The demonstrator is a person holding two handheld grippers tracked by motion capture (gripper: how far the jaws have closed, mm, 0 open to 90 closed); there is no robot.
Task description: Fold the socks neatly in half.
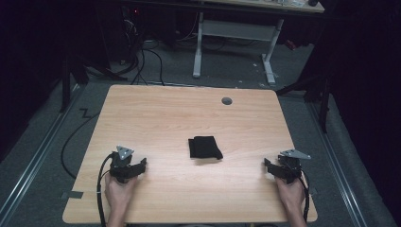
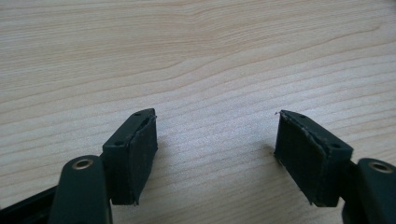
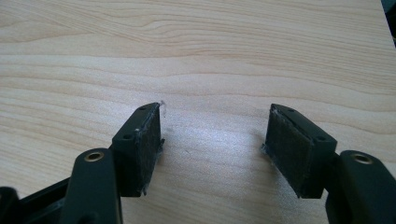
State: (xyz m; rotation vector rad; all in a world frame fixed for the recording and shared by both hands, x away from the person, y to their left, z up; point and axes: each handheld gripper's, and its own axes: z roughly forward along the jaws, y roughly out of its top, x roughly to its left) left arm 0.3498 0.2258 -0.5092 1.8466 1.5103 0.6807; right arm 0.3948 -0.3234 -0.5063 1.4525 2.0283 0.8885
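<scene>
A folded black cloth (image 1: 204, 147) lies flat near the middle of the pale wooden bench (image 1: 156, 109). The left tool (image 1: 137, 166) rests well to the cloth's left, near the bench's front edge, released with nothing between its jaws. The right tool (image 1: 270, 166) sits well to the cloth's right, likewise spread wide and empty.

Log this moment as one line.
left claw: open, empty | right claw: open, empty | black cloth: folded, mid-table, untouched
</scene>
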